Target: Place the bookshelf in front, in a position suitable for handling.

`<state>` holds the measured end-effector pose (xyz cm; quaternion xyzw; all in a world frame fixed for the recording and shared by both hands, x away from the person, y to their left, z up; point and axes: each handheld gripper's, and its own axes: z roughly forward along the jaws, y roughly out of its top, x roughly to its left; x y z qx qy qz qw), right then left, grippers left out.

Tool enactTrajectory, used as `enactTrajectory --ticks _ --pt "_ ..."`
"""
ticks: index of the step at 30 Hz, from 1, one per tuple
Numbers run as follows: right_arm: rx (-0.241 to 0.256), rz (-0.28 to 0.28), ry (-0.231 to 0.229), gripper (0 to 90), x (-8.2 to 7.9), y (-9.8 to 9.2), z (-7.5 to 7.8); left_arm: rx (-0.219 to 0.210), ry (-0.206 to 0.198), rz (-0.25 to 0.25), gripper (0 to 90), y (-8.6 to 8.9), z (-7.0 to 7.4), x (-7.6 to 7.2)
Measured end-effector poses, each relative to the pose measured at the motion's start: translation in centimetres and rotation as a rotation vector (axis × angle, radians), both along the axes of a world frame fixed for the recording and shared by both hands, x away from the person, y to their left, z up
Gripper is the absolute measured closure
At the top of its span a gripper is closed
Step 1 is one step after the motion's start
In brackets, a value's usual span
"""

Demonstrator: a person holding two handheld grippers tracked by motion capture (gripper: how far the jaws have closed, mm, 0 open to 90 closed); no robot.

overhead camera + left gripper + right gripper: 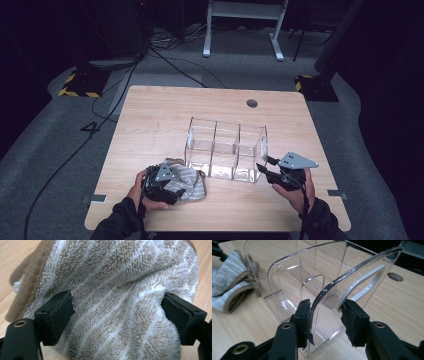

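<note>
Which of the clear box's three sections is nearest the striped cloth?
The left section: the cloth lies just off its front corner, while the middle and right sections sit farther toward the right gripper.

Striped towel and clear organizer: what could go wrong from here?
1. The left gripper has its jaws open wide around the bunched towel; closing may pinch only one fold, so the rest could trail or drop.
2. The right gripper straddles the thin end wall of the organizer with a gap on one side; the light box may slide or tip if pushed.
3. The towel lies against the organizer's near corner in the high view, so lifting it might drag the box.
</note>
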<state>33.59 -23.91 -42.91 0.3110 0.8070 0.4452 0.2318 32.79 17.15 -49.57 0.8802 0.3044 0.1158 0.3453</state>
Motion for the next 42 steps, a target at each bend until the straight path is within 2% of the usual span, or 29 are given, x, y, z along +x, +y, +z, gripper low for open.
enactTrajectory --ticks 3,5,6,7,8,10,11,13,15,17,19,24,26,29,31,32,33,34,36,37,38,39,41,42 --pt "0.016 0.029 0.003 44.6 -0.2 -0.4 -0.2 0.009 0.005 0.004 16.4 -0.1 0.1 0.0" --pt "0.009 0.045 0.000 38.7 -0.3 -0.7 -0.3 0.013 0.016 -0.015 22.0 -0.1 0.3 -0.1" --pt "0.003 0.066 0.001 37.1 -0.3 -0.8 -0.2 0.013 0.024 -0.031 27.0 -0.1 0.4 -0.2" --pt "-0.013 0.091 -0.012 35.4 -0.5 -1.3 -0.2 0.010 0.024 -0.040 40.7 0.0 0.5 -0.2" --pt "-0.013 0.091 -0.012 35.4 -0.5 -1.3 -0.2 0.011 0.027 -0.042 40.7 0.0 0.6 -0.3" --pt "-0.015 0.108 -0.016 34.4 -0.6 -2.0 -0.4 0.006 0.022 -0.052 57.4 0.4 0.8 -0.5" --pt "-0.016 0.109 -0.015 33.9 -0.5 -2.2 -0.5 0.009 0.015 -0.052 62.6 0.6 1.0 -0.6" --pt "-0.050 0.095 -0.009 33.6 -0.3 -3.0 -1.3 0.022 0.000 -0.048 70.0 1.0 1.4 -0.9" --pt "-0.048 0.086 0.000 33.6 -0.1 -3.2 -1.6 0.013 -0.026 -0.021 70.8 1.9 1.9 -1.2" --pt "-0.054 0.079 0.009 33.7 0.2 -3.5 -2.1 -0.013 -0.055 0.011 72.0 3.2 2.6 -1.4" --pt "-0.050 0.068 0.011 33.7 0.5 -3.6 -2.3 -0.054 -0.101 0.051 73.2 4.3 3.6 -1.7" --pt "-0.041 0.075 0.015 33.7 0.7 -3.4 -2.7 -0.105 -0.190 0.105 74.6 5.5 5.1 -2.2" --pt "-0.044 0.075 0.018 33.7 0.9 -3.2 -2.9 -0.120 -0.206 0.113 75.1 5.7 5.6 -2.1" --pt "-0.054 0.082 0.024 33.7 0.9 -3.1 -3.1 -0.121 -0.209 0.101 75.0 5.6 5.6 -2.1" --pt "-0.053 0.080 0.034 33.7 1.0 -3.1 -3.2 -0.064 -0.179 0.047 73.7 5.1 5.2 -2.1" --pt "-0.052 0.081 0.036 33.7 1.0 -3.1 -3.3 0.005 -0.167 0.006 73.1 4.4 4.5 -2.4" --pt "-0.052 0.081 0.036 33.7 1.0 -3.1 -3.3 0.005 -0.167 0.006 71.8 4.4 4.5 -2.4" --pt "-0.052 0.081 0.038 33.7 1.0 -3.2 -3.3 0.032 -0.123 -0.033 71.8 3.8 3.9 -2.4" --pt "-0.056 0.084 0.043 33.7 1.0 -3.1 -3.4 0.054 -0.096 -0.050 64.7 3.3 3.4 -2.4" --pt "-0.060 0.085 0.045 33.7 1.0 -3.1 -3.5 0.048 -0.056 -0.065 55.1 3.1 3.1 -2.3" --pt "-0.060 0.086 0.047 33.6 1.0 -3.1 -3.5 0.044 -0.035 -0.059 42.6 2.9 3.0 -2.3" --pt "-0.062 0.087 0.049 33.6 1.0 -3.1 -3.5 0.045 -0.030 -0.048 34.5 2.8 3.0 -2.4" --pt "-0.066 0.089 0.050 33.6 1.0 -3.1 -3.5 0.009 -0.020 -0.035 21.2 2.7 3.5 -2.6" --pt "-0.067 0.088 0.049 33.6 1.0 -3.0 -3.5 0.001 -0.033 -0.024 21.1 2.6 3.9 -2.8"
